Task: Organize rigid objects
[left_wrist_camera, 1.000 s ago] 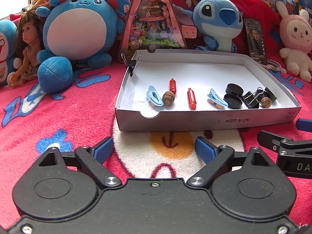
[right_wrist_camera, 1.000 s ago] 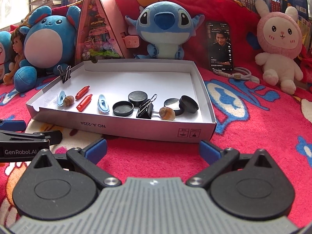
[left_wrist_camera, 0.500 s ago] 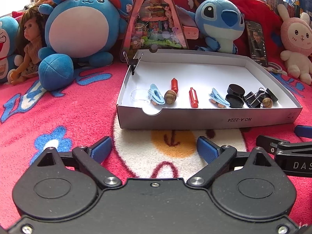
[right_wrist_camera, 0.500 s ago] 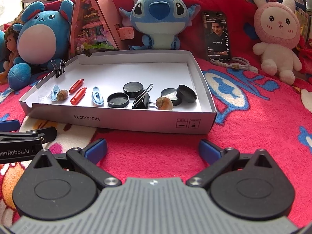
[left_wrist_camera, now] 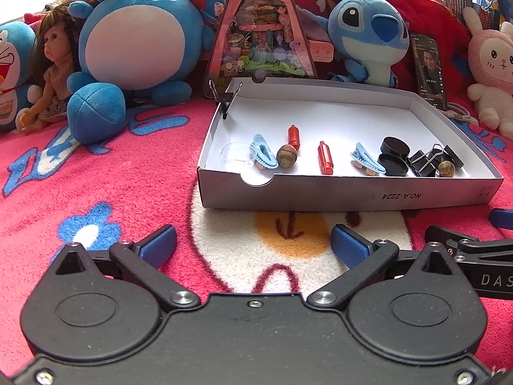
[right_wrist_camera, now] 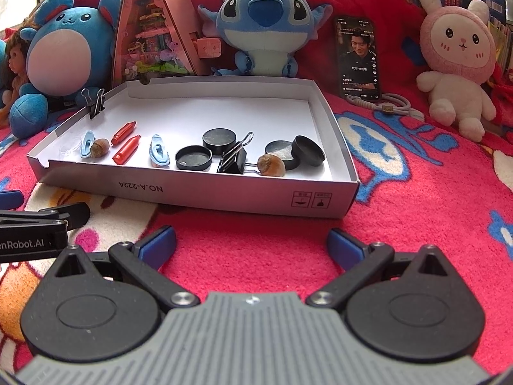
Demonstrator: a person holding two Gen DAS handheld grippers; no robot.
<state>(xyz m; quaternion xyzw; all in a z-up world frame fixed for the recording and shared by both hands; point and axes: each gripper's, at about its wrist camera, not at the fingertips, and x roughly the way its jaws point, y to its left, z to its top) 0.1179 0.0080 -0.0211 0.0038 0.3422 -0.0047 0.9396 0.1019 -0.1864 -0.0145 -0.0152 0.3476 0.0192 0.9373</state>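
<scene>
White cardboard box (right_wrist_camera: 224, 197) holds every small item in a loose row: red tubes (right_wrist_camera: 125, 150), blue clips (left_wrist_camera: 263, 155), acorns (right_wrist_camera: 271, 165), black lids (right_wrist_camera: 193, 161). Whether sorting is finished or pending is unclear. Left gripper (left_wrist_camera: 253, 245) and right gripper (right_wrist_camera: 251, 245) hover wide, empty, over red blanket (right_wrist_camera: 416, 208) among plush toys (right_wrist_camera: 263, 19).

Clips (right_wrist_camera: 231, 159) and lids (right_wrist_camera: 193, 157) inside box (right_wrist_camera: 224, 197)

bg: blue plush (right_wrist_camera: 261, 29) ctr | pink bunny (right_wrist_camera: 457, 61) R | phone (right_wrist_camera: 358, 57) propped btw them | doll (left_wrist_camera: 51, 73) far L | red blanket (right_wrist_camera: 416, 192) underneath
</scene>
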